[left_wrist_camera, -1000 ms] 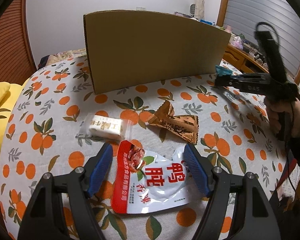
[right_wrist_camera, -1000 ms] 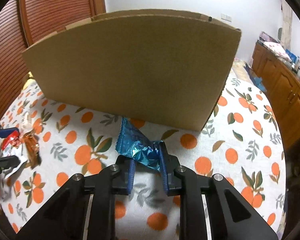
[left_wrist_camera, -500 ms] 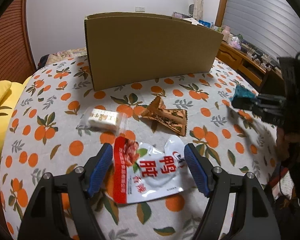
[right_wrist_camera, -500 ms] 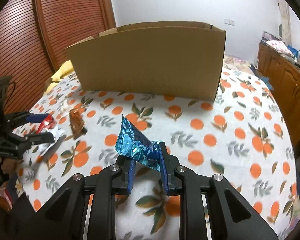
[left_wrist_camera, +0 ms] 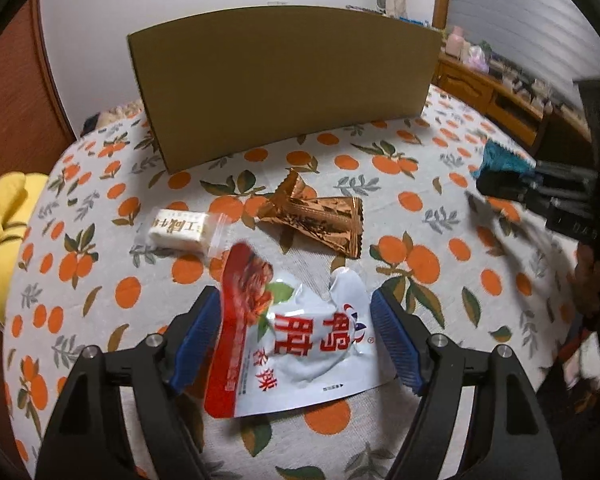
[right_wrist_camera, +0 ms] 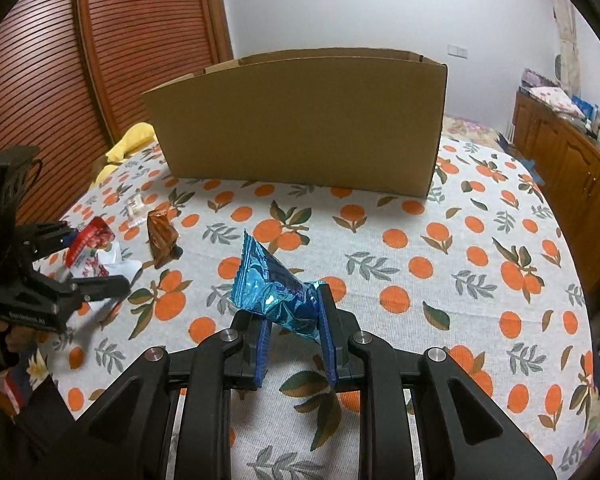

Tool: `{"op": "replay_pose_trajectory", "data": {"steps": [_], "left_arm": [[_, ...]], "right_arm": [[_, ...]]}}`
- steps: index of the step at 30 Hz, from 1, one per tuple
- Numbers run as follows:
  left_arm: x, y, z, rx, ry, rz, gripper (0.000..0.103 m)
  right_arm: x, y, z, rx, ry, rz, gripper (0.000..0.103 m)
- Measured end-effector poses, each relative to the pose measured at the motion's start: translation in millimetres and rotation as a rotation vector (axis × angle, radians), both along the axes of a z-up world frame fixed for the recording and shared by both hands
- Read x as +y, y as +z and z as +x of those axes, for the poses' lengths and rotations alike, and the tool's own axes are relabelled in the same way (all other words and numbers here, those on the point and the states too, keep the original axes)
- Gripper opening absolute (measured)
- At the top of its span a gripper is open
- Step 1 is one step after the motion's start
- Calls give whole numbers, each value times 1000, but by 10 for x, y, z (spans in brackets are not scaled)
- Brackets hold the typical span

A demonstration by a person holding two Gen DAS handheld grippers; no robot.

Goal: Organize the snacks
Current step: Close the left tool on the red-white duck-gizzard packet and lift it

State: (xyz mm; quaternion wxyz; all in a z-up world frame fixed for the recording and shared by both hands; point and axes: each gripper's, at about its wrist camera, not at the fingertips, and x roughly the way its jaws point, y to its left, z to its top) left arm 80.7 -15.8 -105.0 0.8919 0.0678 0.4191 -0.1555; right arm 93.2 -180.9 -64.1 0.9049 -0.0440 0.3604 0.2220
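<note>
A white and red pouch [left_wrist_camera: 300, 340] spans my left gripper [left_wrist_camera: 296, 300]. Its red edge curls up against the left pad and its middle bows upward. The jaws are opening slightly while both pads still touch it. From the right wrist view, the pouch [right_wrist_camera: 96, 252] sits between the left gripper's [right_wrist_camera: 84, 256] fingers. My right gripper [right_wrist_camera: 294, 308] is shut on a shiny blue packet [right_wrist_camera: 268, 280], held above the tablecloth well short of the cardboard box [right_wrist_camera: 300, 128]. A wrapped white nougat [left_wrist_camera: 180, 228] and a brown foil wrapper [left_wrist_camera: 316, 216] lie on the cloth beyond the pouch.
The table [right_wrist_camera: 440, 240] wears an orange-print cloth. The tall box [left_wrist_camera: 284, 88] stands at its far side with its open top hidden from here. A yellow cushion [left_wrist_camera: 8, 216] lies off the left edge. A wooden cabinet [right_wrist_camera: 572, 160] runs along the right wall.
My right gripper has drawn back from the box with the blue packet, toward the table's near side. The pouch's red edge has lifted in my left gripper, which shifted a little.
</note>
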Motion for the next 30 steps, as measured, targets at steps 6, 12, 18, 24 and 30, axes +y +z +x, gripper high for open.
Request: {"op": "replay_pose_trajectory", "data": {"steps": [6, 12, 18, 24, 30], "left_arm": [[-1, 1, -7, 0, 7, -3, 75], [-5, 55, -73, -4, 6, -41, 39], [26, 152, -163, -32, 9, -94, 27], [-44, 283, -223, -63, -19, -86, 18], [-66, 382, -233, -81, -22, -93, 18]], "right_arm": [[2, -9, 1, 0, -1, -1, 20], [4, -15, -3, -1, -1, -4, 20], [14, -25, -5, -5, 1, -8, 20], [16, -26, 1, -6, -1, -9, 20], [14, -25, -6, -4, 2, -10, 20]]}}
